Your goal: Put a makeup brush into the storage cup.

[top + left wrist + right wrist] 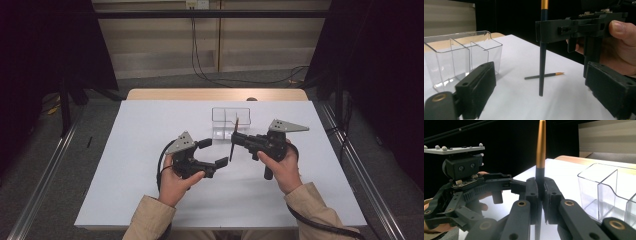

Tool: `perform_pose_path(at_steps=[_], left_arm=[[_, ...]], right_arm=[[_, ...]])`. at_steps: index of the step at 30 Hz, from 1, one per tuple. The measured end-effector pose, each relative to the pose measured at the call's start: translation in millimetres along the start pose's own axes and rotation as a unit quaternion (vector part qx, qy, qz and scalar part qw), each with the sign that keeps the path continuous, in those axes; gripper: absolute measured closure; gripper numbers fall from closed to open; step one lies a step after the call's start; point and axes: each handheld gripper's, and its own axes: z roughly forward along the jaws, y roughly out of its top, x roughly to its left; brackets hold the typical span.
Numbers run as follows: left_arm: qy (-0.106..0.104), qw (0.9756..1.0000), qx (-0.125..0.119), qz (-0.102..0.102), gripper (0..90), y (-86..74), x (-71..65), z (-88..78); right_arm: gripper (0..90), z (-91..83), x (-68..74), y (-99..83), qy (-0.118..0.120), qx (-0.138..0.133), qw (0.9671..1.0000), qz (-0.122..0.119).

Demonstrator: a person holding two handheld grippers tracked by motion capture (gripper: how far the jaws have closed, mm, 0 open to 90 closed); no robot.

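A slim black pen with a gold end (540,145) stands upright, clamped between the pads of my right gripper (541,192). In the high view this pen (233,146) hangs from the right gripper (234,137) near the table's middle, its lower tip on or just above the white surface. My left gripper (216,152) faces it from the left with jaws wide apart and nothing between them. The left gripper view has the held pen (542,65) between and beyond the left gripper (541,83) pads. A second, similar pen (544,75) lies flat behind it.
A clear plastic organiser (231,117) with several compartments stands just behind the right gripper, seemingly with nothing in it. The white table top (150,190) ends in a wooden strip at the back. Dark curtains and cables border the floor around it.
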Motion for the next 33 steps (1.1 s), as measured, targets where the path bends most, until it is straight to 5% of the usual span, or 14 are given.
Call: perform_pose_path(at_steps=[11, 18, 33], left_arm=[[-0.016, 0.9997, 0.001, 0.018, 0.0, -3.9, 6.5, -22.7], [0.002, 0.999, 0.011, 0.043, 0.0, -3.0, 9.5, -42.0], [0.041, 0.9978, 0.012, 0.051, 0.2, -8.4, 20.4, -79.9]], right_arm=[[83.7, -1.2, 2.0, 2.8, 0.0, 0.001, 1.0, -0.007], [83.7, -3.4, 0.7, 2.6, 0.001, -0.001, 1.0, -0.007], [83.7, -6.4, -1.4, 2.7, -0.002, -0.003, 0.9999, -0.01]])
